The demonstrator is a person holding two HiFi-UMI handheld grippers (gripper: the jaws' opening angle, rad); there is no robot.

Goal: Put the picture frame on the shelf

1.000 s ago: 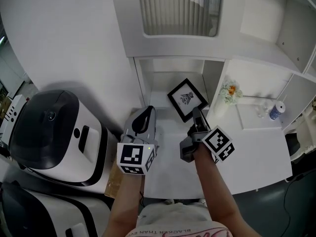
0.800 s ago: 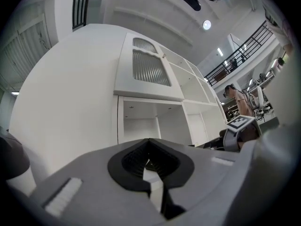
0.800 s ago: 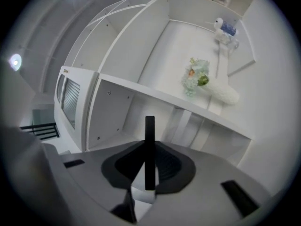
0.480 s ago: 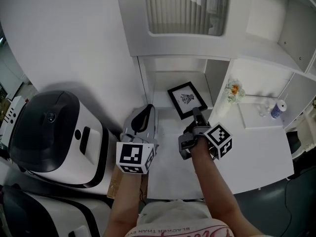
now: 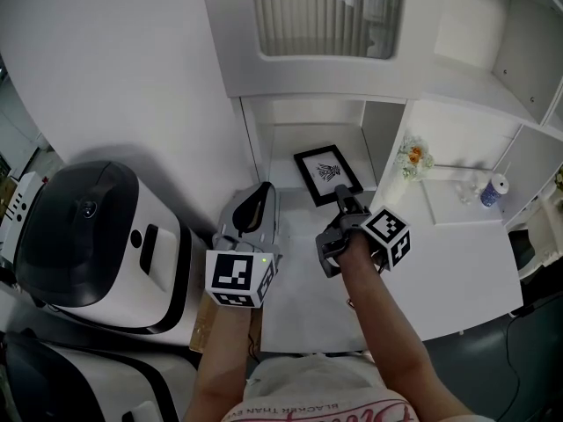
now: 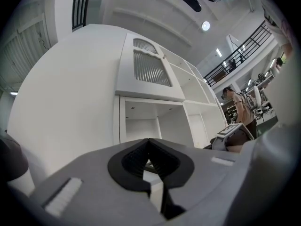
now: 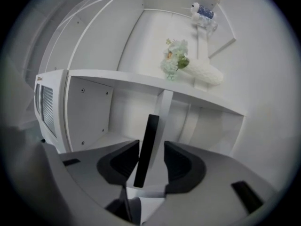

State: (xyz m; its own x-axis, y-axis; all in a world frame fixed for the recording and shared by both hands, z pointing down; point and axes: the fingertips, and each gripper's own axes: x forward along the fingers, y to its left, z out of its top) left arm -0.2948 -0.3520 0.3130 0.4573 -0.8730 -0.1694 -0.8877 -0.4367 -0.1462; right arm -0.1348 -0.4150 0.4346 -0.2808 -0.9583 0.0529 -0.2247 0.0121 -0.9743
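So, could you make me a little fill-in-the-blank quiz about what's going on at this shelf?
The picture frame has a ____ border.
It sits ____ the opening tongs of the right gripper.
The flowers are in a ____ vase.
Missing words: black; between; white.

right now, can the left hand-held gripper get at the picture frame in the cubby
Probably yes: the cubby is open-fronted and the picture frame shows a bare left side, though the right hand-held gripper, jaws opening around its near edge, crowds it.
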